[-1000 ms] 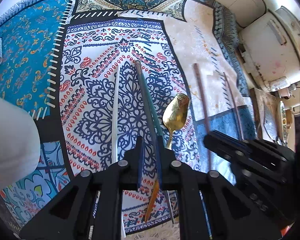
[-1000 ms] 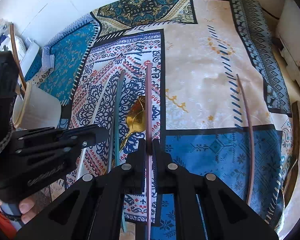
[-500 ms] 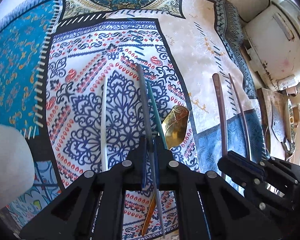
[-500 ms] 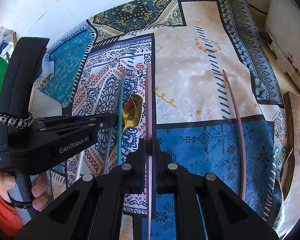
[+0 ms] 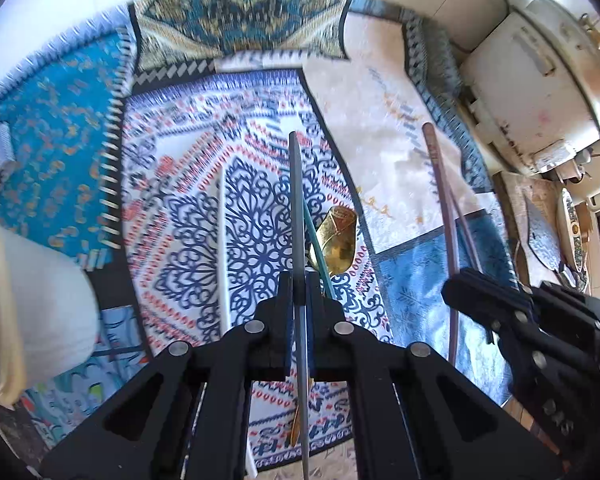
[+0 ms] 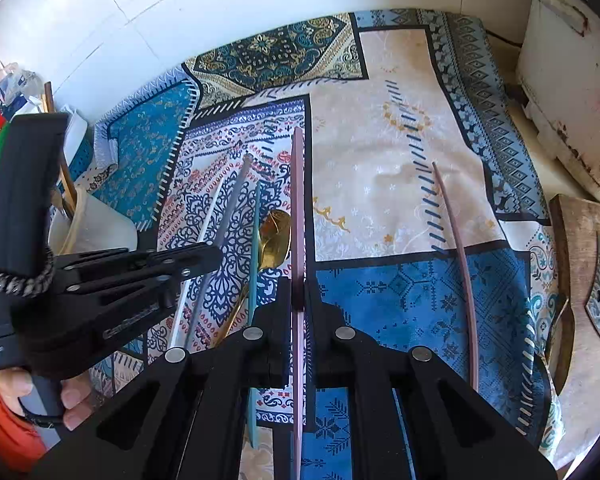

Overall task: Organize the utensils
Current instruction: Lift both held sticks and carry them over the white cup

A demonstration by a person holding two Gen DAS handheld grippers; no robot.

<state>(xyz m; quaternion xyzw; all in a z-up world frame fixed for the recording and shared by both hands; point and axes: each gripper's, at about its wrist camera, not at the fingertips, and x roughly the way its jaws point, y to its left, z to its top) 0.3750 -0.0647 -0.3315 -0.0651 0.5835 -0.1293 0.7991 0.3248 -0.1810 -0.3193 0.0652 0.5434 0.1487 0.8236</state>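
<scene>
From the left wrist, the left gripper [image 5: 299, 284] has its jaws clenched on a thin grey chopstick [image 5: 296, 200]. A teal chopstick [image 5: 316, 236], white chopstick [image 5: 221, 240] and gold spoon [image 5: 338, 240] lie beneath on the patterned cloth [image 5: 180, 200]; a white cup [image 5: 32, 312] stands left.

From the right wrist, the right gripper [image 6: 299, 292] grasps a slim pink chopstick [image 6: 298, 200]. Its pink twin [image 6: 458, 248] lies right, well apart. A white tiled wall [image 6: 180, 8] stands beyond.

I've got my left gripper [image 5: 299, 280] angled steeply down, jaws clamped on a grey chopstick [image 5: 296, 200]; my right gripper [image 6: 299, 284] alongside, likewise pinching a pink chopstick [image 6: 298, 200].
</scene>
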